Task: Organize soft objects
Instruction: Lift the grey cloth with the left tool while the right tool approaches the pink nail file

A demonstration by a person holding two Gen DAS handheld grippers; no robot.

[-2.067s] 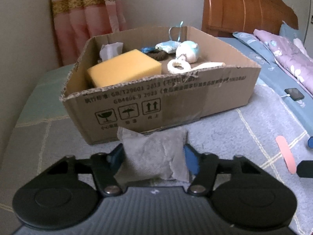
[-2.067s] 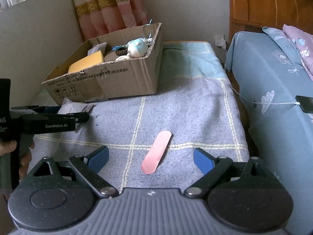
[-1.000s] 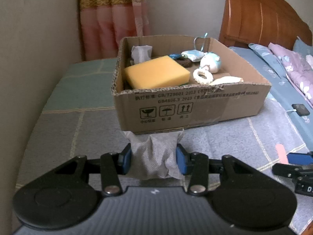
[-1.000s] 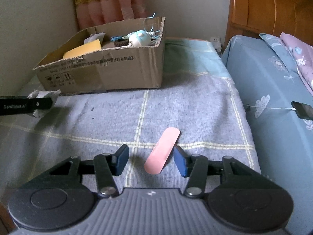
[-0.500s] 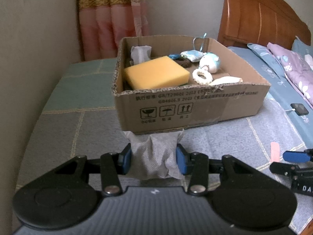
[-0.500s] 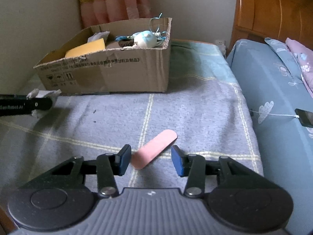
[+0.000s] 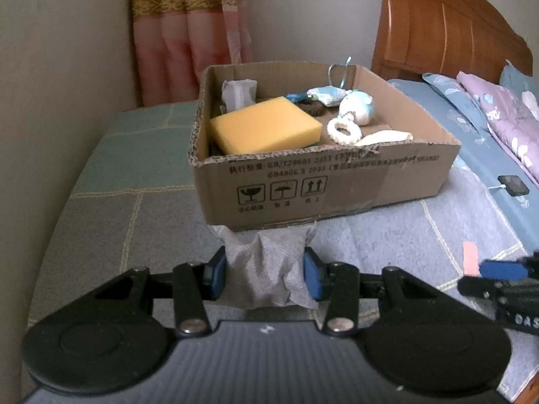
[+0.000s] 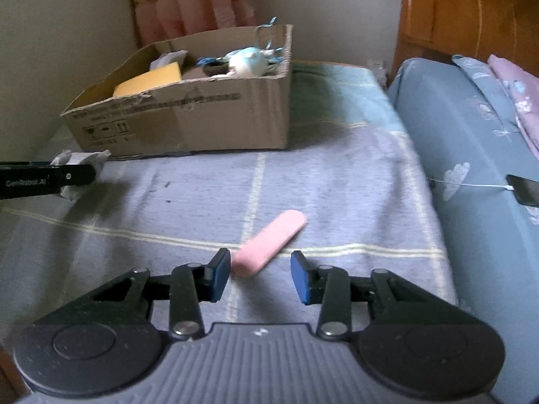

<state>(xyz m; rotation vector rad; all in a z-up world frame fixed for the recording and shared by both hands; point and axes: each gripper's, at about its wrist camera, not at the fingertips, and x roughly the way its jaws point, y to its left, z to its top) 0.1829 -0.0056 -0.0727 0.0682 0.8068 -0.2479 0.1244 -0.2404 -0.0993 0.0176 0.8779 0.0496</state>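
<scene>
My left gripper [image 7: 264, 269] is shut on a crumpled grey cloth [image 7: 266, 256], held just in front of the cardboard box [image 7: 337, 181]. In the box lie a yellow sponge [image 7: 266, 128], a white ring, a pale blue plush toy [image 7: 357, 109] and other soft items. My right gripper [image 8: 259, 272] is low over the checked blanket, its jaws closing on either side of the near end of a pink strip [image 8: 269, 242]. The strip's end sits by the left pad; the right pad stands apart from it. The left gripper [image 8: 67, 176] with the cloth [image 8: 84, 158] shows at the right wrist view's left edge.
The box [image 8: 202, 124] stands at the back left of the checked blanket [image 8: 337, 185], near the wall and a pink curtain [image 7: 188, 33]. To the right lies a blue bed with a phone [image 8: 524, 190] on a white cable. A wooden headboard [image 7: 438, 27] rises behind.
The right gripper's jaws have narrowed around the pink strip, which now lies more tilted with its near end between them. The left gripper and its cloth have stayed put.
</scene>
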